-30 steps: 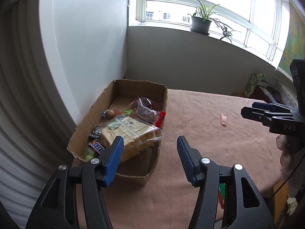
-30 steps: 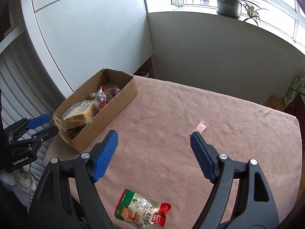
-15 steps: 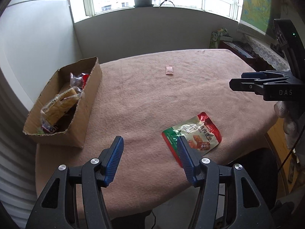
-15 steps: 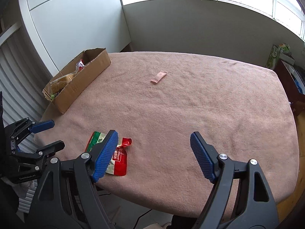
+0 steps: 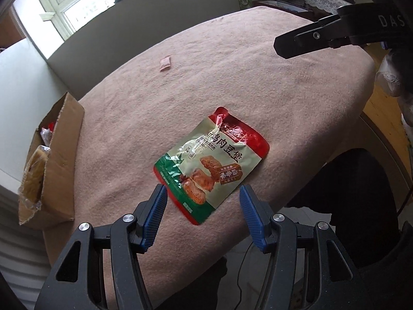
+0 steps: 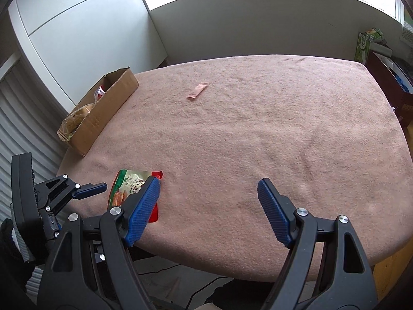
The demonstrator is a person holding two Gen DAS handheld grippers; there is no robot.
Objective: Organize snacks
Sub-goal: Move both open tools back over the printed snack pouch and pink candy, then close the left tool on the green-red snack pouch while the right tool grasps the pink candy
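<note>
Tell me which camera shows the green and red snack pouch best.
The left wrist view: the snack pouch lies fully visible on the pink blanket, print readable, just ahead of the left gripper. The right wrist view shows only part of it, hidden behind one of the right gripper's fingers.

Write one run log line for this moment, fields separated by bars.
left tongs: open, above snack pouch | right tongs: open, empty | pink sachet: on cloth | cardboard box: holds snacks
</note>
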